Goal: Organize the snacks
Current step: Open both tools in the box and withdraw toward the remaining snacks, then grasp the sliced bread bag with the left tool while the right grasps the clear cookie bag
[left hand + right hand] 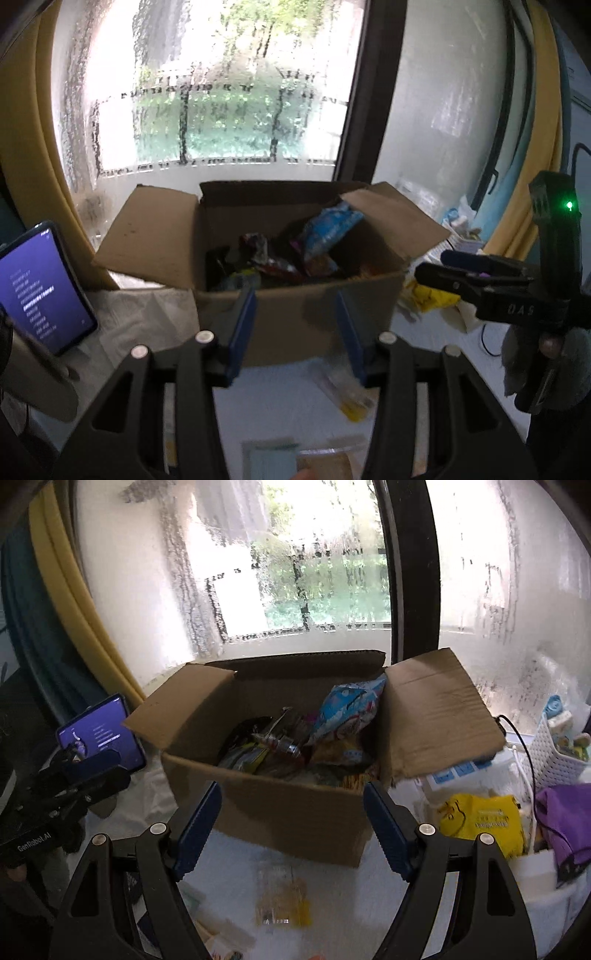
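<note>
An open cardboard box (295, 317) (295, 812) stands by the window, holding several snack packets, with a blue and white bag (328, 229) (347, 705) on top. My left gripper (297, 328) is open and empty, in front of the box. My right gripper (291, 823) is open and empty, also in front of the box. A clear packet with yellow edge (347, 391) (280, 897) lies on the table between the grippers and the box. The right gripper also shows in the left wrist view (476, 273); the left one shows in the right wrist view (74, 775).
A lit tablet (40, 288) (103, 731) leans left of the box. A yellow packet (484, 819), a purple bag (565, 823) and a white basket (554, 753) sit to the right. More flat packets (295, 458) lie at the near table edge.
</note>
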Tool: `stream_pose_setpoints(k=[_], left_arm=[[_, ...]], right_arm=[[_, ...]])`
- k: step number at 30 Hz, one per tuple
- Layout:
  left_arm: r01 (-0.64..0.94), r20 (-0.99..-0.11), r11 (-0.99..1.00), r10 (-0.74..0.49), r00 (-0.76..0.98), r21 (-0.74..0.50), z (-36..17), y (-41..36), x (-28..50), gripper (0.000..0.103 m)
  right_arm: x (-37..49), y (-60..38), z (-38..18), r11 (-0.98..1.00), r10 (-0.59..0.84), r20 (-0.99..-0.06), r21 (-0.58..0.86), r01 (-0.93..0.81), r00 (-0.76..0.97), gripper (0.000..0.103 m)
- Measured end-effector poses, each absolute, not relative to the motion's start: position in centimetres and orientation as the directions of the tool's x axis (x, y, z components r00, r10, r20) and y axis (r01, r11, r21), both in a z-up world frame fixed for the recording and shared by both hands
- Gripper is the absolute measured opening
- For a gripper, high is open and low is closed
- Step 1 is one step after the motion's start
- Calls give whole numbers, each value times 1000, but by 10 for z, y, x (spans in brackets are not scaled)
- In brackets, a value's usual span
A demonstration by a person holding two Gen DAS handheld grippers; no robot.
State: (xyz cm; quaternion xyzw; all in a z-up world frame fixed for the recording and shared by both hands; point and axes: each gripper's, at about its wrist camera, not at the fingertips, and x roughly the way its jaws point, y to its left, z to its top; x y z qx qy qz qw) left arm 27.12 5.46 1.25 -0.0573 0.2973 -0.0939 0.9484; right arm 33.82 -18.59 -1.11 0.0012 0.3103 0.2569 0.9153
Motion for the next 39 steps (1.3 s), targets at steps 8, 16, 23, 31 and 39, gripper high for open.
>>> stream_pose_setpoints(k=[8, 16, 23, 31, 39], left_arm=[[150, -540, 971, -230, 810, -188, 10, 40, 237, 76], [171, -575, 970, -239, 782, -171, -8, 13, 206, 78], [171, -605, 967, -251, 756, -188, -29, -9, 189, 78], [165, -657, 967, -254, 709, -195, -63, -27, 170, 78], [109, -734, 970, -236, 636, -218, -107, -31, 162, 78]], right_arm=[[303, -196, -19, 854, 487, -570, 151, -498, 662, 82], [268, -216, -42, 842, 500, -583, 156, -516, 640, 82], [246, -227, -70, 841, 483, -621, 135, -524, 617, 82], [227, -244, -110, 838, 487, -665, 172, -518, 566, 82], [214, -253, -145, 831, 494, -707, 211, -515, 507, 82]])
